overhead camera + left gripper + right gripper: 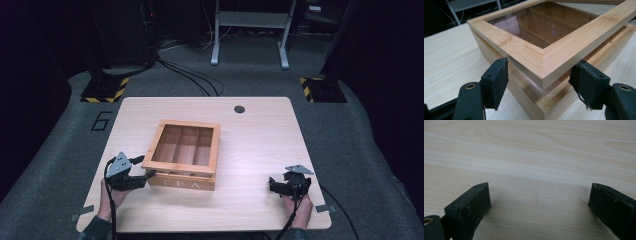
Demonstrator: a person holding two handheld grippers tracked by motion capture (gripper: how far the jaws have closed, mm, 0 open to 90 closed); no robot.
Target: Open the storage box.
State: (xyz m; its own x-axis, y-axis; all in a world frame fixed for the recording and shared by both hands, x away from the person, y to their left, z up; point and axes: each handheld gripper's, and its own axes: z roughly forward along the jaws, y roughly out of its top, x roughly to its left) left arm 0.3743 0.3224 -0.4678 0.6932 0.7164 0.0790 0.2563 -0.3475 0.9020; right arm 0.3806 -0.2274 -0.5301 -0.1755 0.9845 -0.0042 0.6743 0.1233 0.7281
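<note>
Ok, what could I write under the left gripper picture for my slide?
Open hand-held gripper facing the raised corner of a wooden tea box's glass-windowed lid.

Right tongs (539, 202) wide apart, low over light wooden table (531, 152). Nothing between the two black jaws. Dark shadow on the wood underneath.

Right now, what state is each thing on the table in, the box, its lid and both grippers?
Bamboo tea box: upright, compartments look empty.
Glass-paned bamboo lid: raised off the box at its near corner, skewed.
Left gripper: open, fingers either side of the lid's corner.
Right gripper: open, holding nothing, over the pale wooden table.
</note>
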